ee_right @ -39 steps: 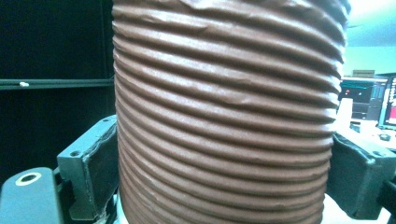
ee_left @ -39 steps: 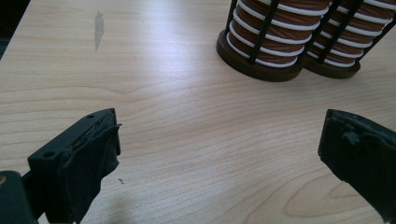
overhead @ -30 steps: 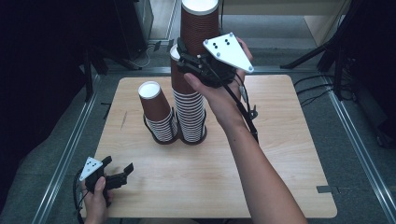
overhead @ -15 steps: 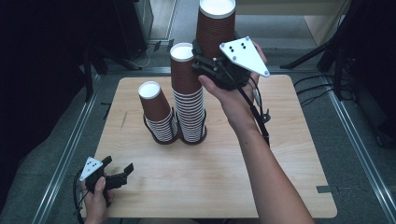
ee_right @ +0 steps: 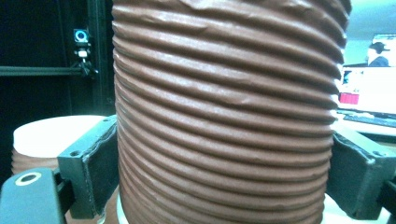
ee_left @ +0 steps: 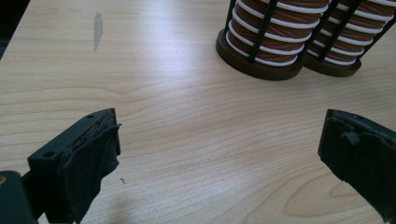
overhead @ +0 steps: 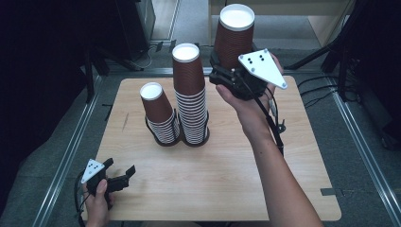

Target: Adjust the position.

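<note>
R hand-held gripper [overhead: 222, 71] clamped; L [overhead: 124, 173] agape.

Table: evenly lit wooden table [overhead: 227, 189], soft shadows.
Surroundings: dark left and right.
Glare: bright monitor [ee_right: 369, 88] far right.
Focus: close ribbed cup [ee_right: 229, 112] slightly soft.

Black grippers [overhead: 231, 78] (grey dotted plates)

Two cup stacks in holders at table [overhead: 227, 189] centre, touching side by side: shorter stack [overhead: 160, 116] left, taller stack [overhead: 191, 97] right. Lifted cup [overhead: 233, 35] at upper centre of frame, right of taller stack, above table's far edge, between jaws of right gripper [overhead: 222, 75]. Left gripper [overhead: 120, 172] at lower left, near table's front corner, well apart from stacks.
</note>
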Motion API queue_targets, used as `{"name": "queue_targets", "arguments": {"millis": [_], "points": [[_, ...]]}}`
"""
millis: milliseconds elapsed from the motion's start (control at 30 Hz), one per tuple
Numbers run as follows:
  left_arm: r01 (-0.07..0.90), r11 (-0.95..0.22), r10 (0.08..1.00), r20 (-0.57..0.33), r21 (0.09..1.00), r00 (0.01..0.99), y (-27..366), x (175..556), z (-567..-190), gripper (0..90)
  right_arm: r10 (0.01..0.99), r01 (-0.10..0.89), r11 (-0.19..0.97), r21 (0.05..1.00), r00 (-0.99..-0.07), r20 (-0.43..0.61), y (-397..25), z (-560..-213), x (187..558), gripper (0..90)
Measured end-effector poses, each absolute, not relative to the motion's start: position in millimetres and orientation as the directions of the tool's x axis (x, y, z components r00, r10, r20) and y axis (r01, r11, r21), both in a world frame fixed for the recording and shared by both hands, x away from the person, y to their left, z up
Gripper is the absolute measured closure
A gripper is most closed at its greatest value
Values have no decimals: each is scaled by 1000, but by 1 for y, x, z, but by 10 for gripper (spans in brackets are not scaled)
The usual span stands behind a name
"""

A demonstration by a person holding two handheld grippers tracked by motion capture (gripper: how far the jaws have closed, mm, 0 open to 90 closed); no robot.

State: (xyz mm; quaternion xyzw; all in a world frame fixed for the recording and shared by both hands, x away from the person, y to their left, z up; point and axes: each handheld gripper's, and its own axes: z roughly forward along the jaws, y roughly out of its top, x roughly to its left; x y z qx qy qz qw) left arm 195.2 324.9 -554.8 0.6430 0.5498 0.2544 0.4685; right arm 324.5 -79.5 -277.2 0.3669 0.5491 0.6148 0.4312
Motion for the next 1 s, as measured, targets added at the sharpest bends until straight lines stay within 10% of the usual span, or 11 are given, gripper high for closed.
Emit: {"name": "queue_targets", "arguments": {"millis": [1000], "points": [[461,52,951,-185,886,249,325,194,-554,0,960,-31,34,999,-278,-41,-135,-366,291,106]]}}
